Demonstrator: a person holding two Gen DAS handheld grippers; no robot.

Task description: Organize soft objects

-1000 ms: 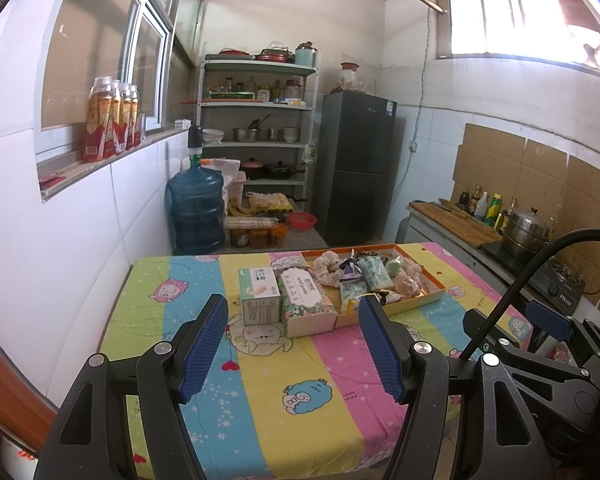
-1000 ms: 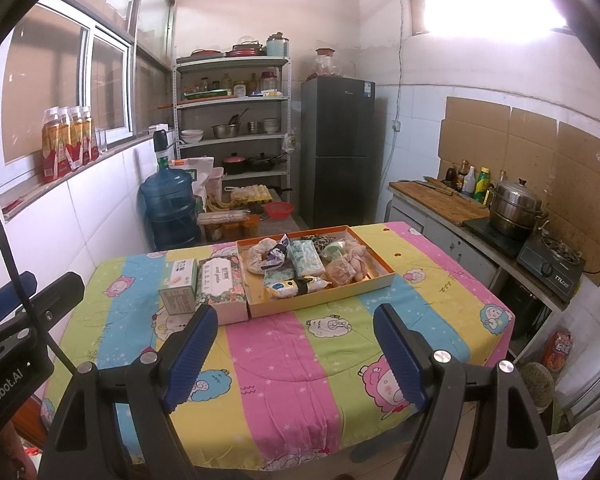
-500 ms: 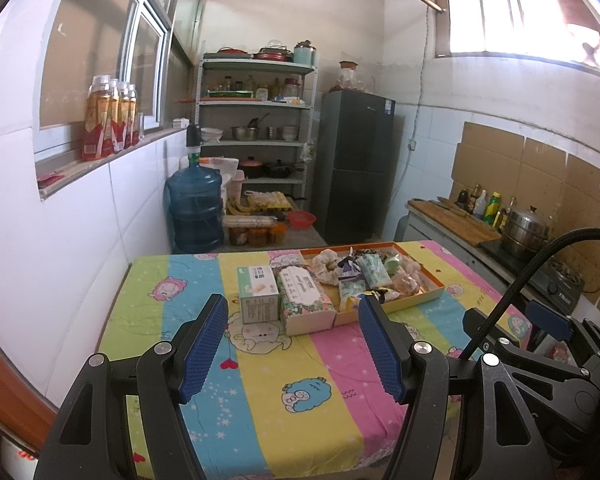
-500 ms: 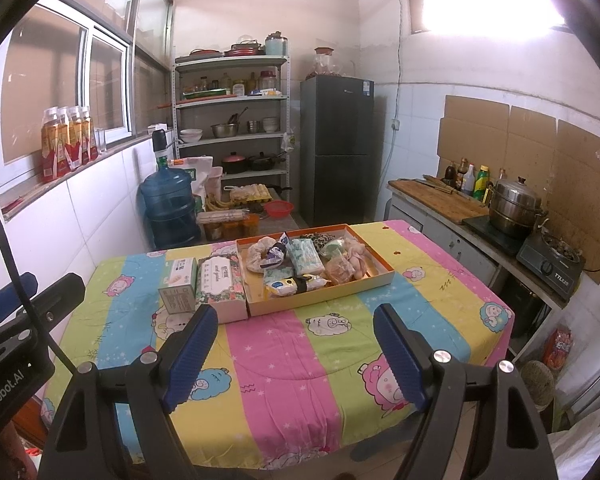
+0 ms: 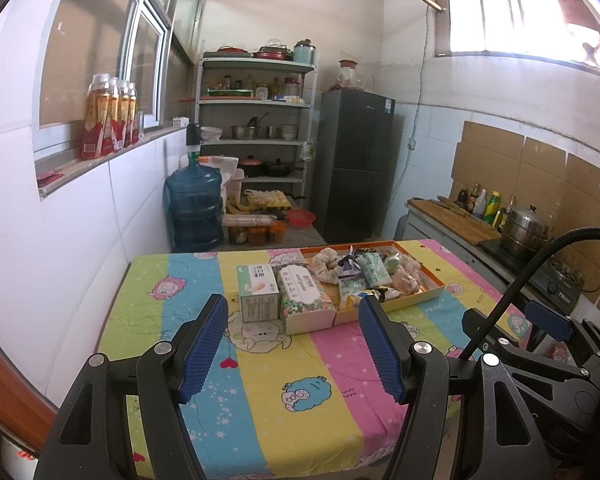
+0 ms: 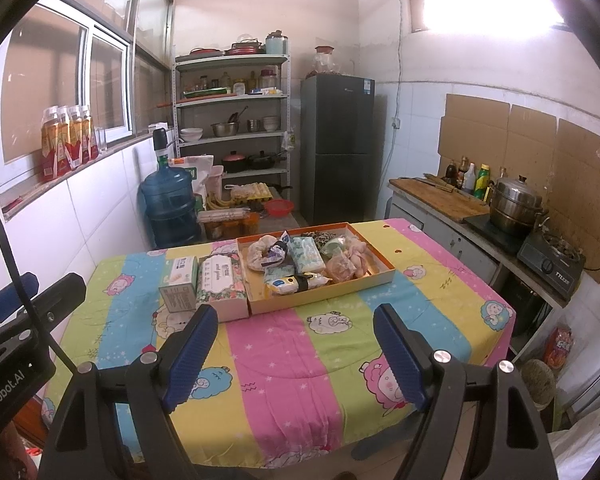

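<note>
I hold the left gripper and right gripper wide open and empty, well short of the surface. Soft packets (small, jumbled) fill the orange tray beside two boxes; sorted or awaiting sorting, I cannot judge.

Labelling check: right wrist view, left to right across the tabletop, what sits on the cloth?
Small green-and-white box → floral tissue box → orange-rimmed tray holding the soft packets. All three sit side by side; both grippers hang back with jaws open and empty.
</note>
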